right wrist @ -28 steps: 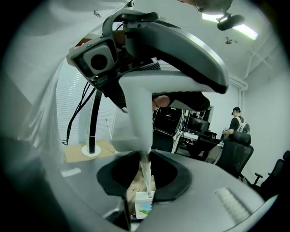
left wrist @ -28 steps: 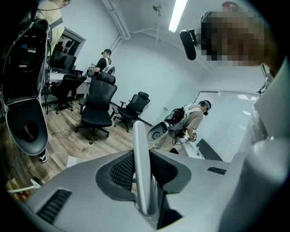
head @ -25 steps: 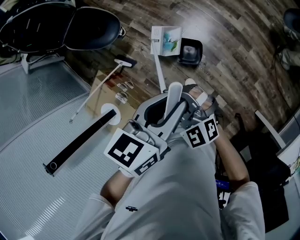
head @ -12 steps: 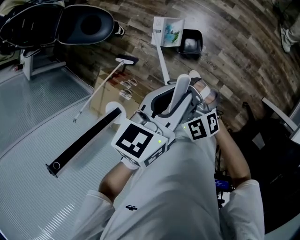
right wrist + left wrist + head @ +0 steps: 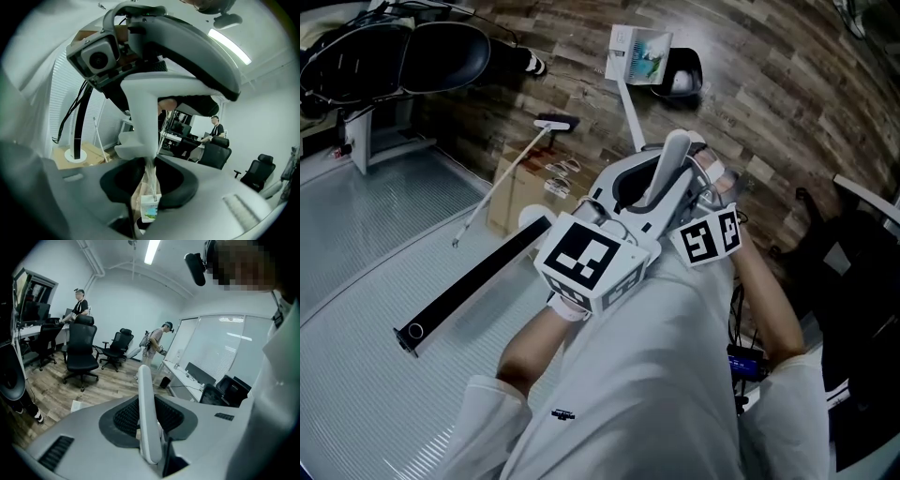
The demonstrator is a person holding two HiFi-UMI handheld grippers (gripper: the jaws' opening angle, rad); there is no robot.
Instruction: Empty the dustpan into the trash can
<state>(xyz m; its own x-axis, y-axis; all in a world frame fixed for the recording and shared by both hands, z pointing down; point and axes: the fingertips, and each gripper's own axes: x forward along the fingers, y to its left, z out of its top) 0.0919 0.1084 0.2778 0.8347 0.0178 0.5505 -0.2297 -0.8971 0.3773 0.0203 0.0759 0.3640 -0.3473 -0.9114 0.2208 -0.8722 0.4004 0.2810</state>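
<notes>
Dustpan [image 5: 639, 56] moved nearer trash can [image 5: 682, 77]; L gripper [image 5: 147, 425] & R gripper [image 5: 144, 178] fingers clamp its handle [image 5: 668, 173].

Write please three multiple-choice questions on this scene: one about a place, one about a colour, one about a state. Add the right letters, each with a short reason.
1. Where does the trash can stand?
A. beside the dustpan on the wooden floor
B. on a shelf
C. inside a cupboard

2. What colour is the trash can?
A. white
B. red
C. black

3. How is the dustpan's handle held?
A. by nothing
B. by the left gripper alone
C. by both grippers

Answers:
1 A: the head view shows it next to the dustpan on the planks.
2 C: its walls are black.
3 C: the left gripper and the right gripper each have their jaws closed on the handle.
</notes>
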